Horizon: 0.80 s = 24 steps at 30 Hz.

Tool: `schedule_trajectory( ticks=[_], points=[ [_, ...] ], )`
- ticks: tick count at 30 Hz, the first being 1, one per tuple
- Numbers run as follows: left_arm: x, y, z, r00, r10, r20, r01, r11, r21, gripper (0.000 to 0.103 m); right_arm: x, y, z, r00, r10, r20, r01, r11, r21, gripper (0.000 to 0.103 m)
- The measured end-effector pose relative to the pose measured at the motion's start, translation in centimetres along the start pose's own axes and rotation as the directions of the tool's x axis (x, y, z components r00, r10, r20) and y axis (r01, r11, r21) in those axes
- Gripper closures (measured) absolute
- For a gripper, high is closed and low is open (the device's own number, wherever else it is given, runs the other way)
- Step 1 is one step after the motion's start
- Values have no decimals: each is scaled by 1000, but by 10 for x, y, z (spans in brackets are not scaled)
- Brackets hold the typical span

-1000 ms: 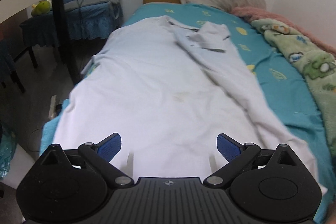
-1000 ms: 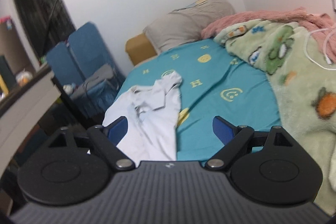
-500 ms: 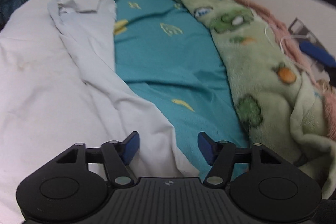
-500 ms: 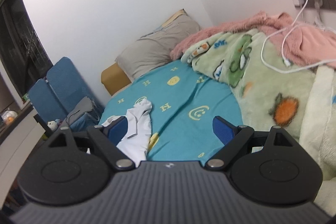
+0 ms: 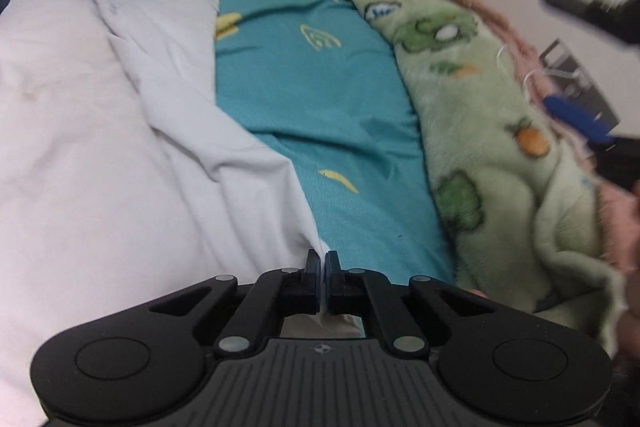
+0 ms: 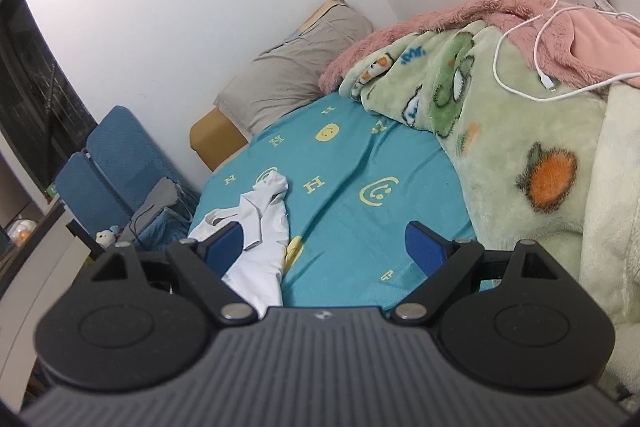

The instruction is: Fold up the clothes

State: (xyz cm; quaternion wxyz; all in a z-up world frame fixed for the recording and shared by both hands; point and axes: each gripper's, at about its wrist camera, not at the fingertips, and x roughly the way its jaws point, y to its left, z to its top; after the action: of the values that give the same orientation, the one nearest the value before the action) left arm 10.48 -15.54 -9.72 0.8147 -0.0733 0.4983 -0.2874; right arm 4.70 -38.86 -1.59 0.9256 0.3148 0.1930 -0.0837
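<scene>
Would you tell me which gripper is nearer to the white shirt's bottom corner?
Left. The left gripper is shut on the white shirt corner; the right gripper hangs open above the bed.

a home bedroom: bed (image 6: 340, 163) with teal sheet, pillow (image 6: 296, 67), fleece blanket (image 6: 500, 115).

Left gripper (image 5: 323, 261) angles steeply downward, its jaws just snapped together on the near corner of the white shirt (image 5: 120, 131), pads pinching the fabric. Right gripper (image 6: 324, 247) points gently downward, blue pads spread wide, nothing between them (it shows blurred at the left camera's right edge).
</scene>
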Motion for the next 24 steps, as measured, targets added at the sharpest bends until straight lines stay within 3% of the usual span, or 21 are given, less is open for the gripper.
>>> schedule_trajectory(
  ticks=[4, 8, 14, 19, 22, 24],
  points=[
    [-57, 36, -2, 996, -83, 33, 87, 989, -119, 101, 3, -6, 1, 1000, -10, -12, 11, 999, 45, 14],
    [-99, 81, -13, 994, -106, 33, 110, 972, -209, 101, 7, -3, -1, 999, 1, -43, 1, 999, 48, 14],
    [-109, 139, -36, 996, 44, -76, -63, 962, -264, 101, 13, 14, -9, 997, -5, -79, 4, 1000, -22, 14],
    [-95, 149, -39, 985, 130, -115, -153, 962, -226, 99, 18, 35, -18, 993, -3, -116, -12, 992, -123, 14],
    [-97, 141, -33, 984, 156, -82, -168, 970, -174, 82, 18, 48, -25, 992, -1, -124, -22, 981, -191, 14],
    [-101, 133, -28, 986, 165, -37, -168, 976, -137, 54, 17, 55, -29, 992, 8, -129, -36, 975, -221, 14]
  ],
)
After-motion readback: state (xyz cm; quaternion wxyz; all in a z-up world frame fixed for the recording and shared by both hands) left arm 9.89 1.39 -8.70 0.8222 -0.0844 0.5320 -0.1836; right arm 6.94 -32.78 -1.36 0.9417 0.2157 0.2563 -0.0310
